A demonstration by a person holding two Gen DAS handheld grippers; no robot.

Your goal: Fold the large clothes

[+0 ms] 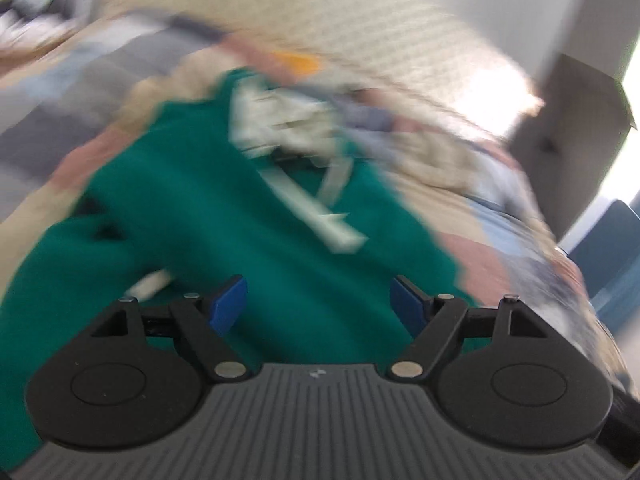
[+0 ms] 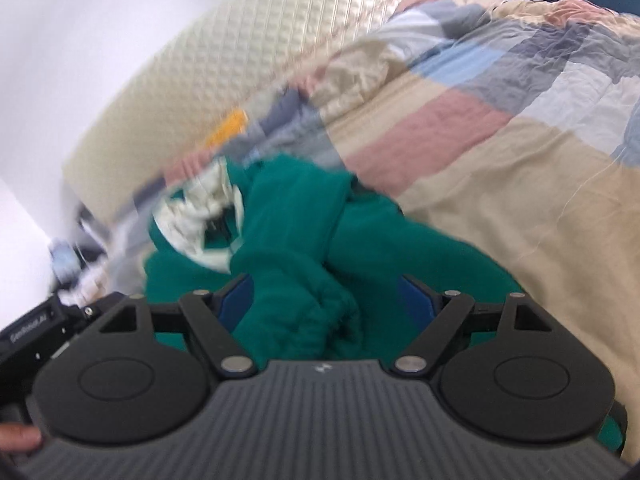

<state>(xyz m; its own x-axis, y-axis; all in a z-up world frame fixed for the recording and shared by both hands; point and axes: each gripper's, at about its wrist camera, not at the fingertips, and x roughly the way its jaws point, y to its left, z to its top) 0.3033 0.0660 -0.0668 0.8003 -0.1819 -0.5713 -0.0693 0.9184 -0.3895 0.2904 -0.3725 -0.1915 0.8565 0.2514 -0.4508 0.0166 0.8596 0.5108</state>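
**Green sweatshirt still in a heap, folding barely begun**

From my left wrist view the green sweatshirt (image 1: 248, 216) fills the centre, lying on the bed's patchwork quilt (image 1: 492, 256) with its white-lined hood or collar (image 1: 280, 120) bunched toward 12 o'clock. The picture is heavily blurred, so I cannot read the creases. My left gripper (image 1: 318, 300) has its jaws spread wide with only cloth below them; nothing is pinched.

From the right wrist view the sweatshirt (image 2: 304, 216) looks crumpled, with a rumpled sleeve or cuff (image 2: 320, 304) running down between the jaws of my right gripper (image 2: 324, 300). Those jaws also stand wide apart, and I see no pad pressing on the fabric. The quilt (image 2: 500, 152) stretches away toward 2 o'clock, and the padded headboard (image 2: 256, 52) sits at 11.

My judgement: no neat fold is made yet. The garment needs spreading flat, then sleeves in, then body folded.
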